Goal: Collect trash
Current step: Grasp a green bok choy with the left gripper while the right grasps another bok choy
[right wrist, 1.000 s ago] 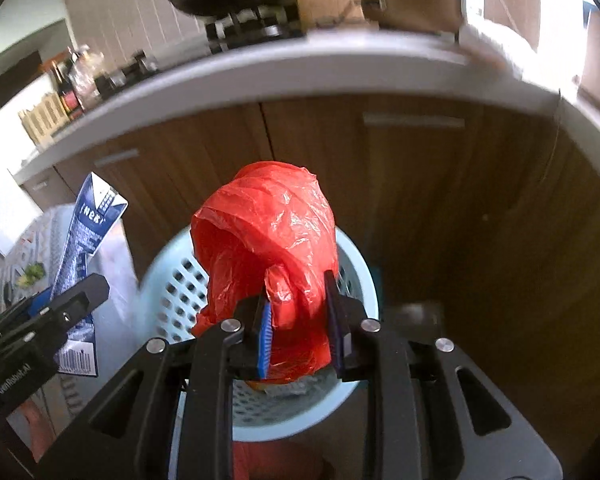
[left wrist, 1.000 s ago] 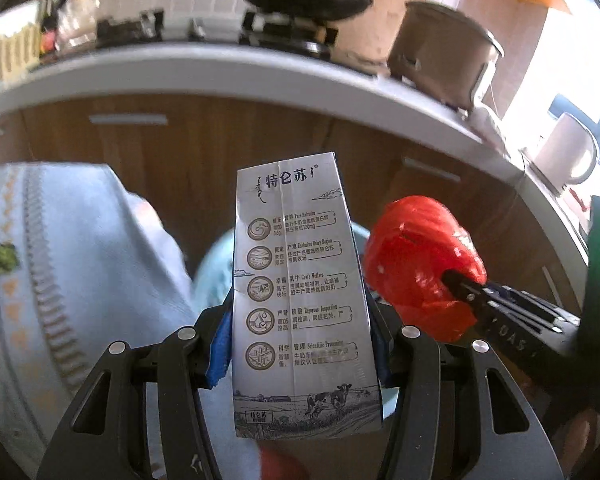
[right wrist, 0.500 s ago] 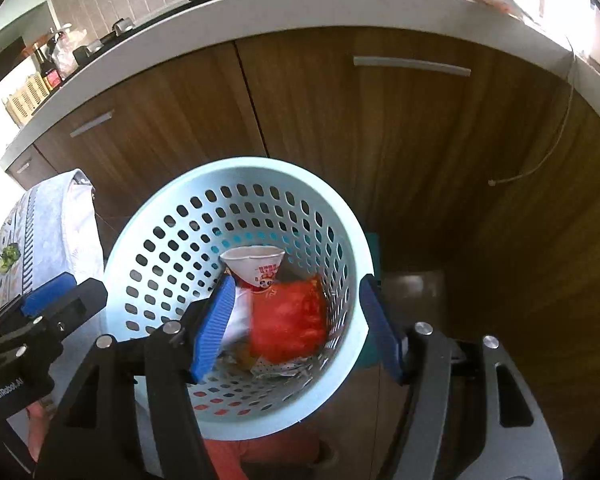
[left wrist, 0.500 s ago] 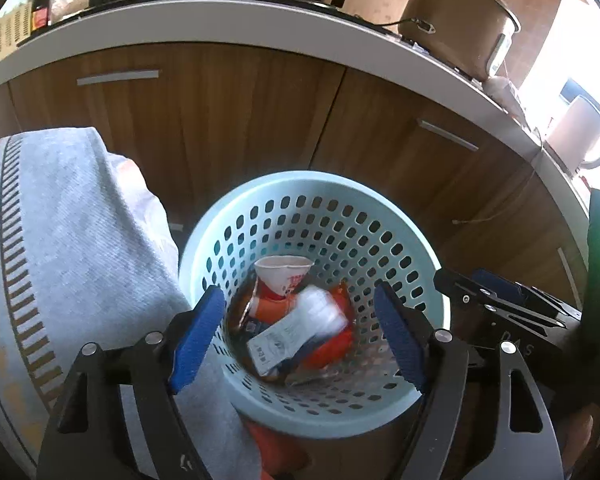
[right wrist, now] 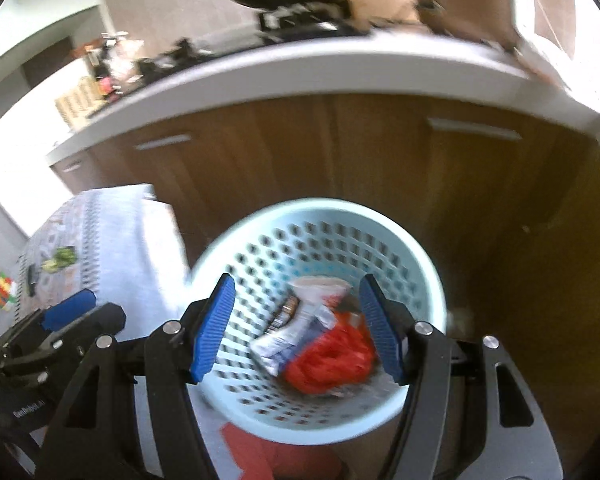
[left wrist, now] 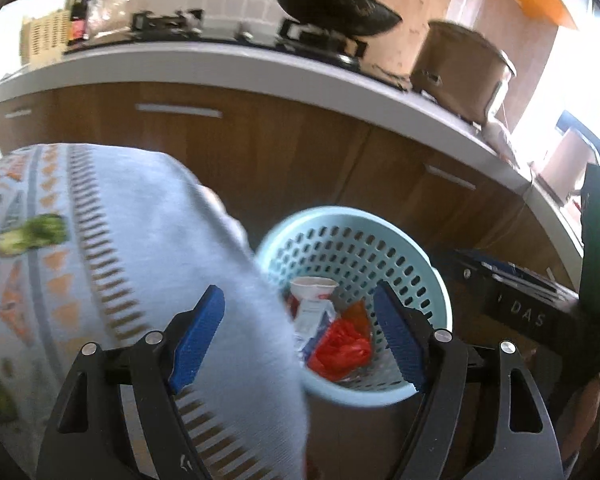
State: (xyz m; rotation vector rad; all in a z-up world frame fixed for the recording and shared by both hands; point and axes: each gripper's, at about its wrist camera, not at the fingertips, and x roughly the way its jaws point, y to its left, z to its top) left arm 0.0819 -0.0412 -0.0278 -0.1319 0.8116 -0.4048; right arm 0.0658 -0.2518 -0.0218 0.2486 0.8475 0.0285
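Tablecloth [left wrist: 148,264] hides basket's [left wrist: 428,280] left rim.

I see a pale blue perforated basket [right wrist: 236,248] standing upright on the floor, just in front of the brown cabinet doors. In its bottom lies a crumpled red plastic bag [right wrist: 332,364], toward the near right wall. A white milk carton [right wrist: 284,340] rests tilted against the bag's left side, and a paper cup [right wrist: 320,286] lies behind both.
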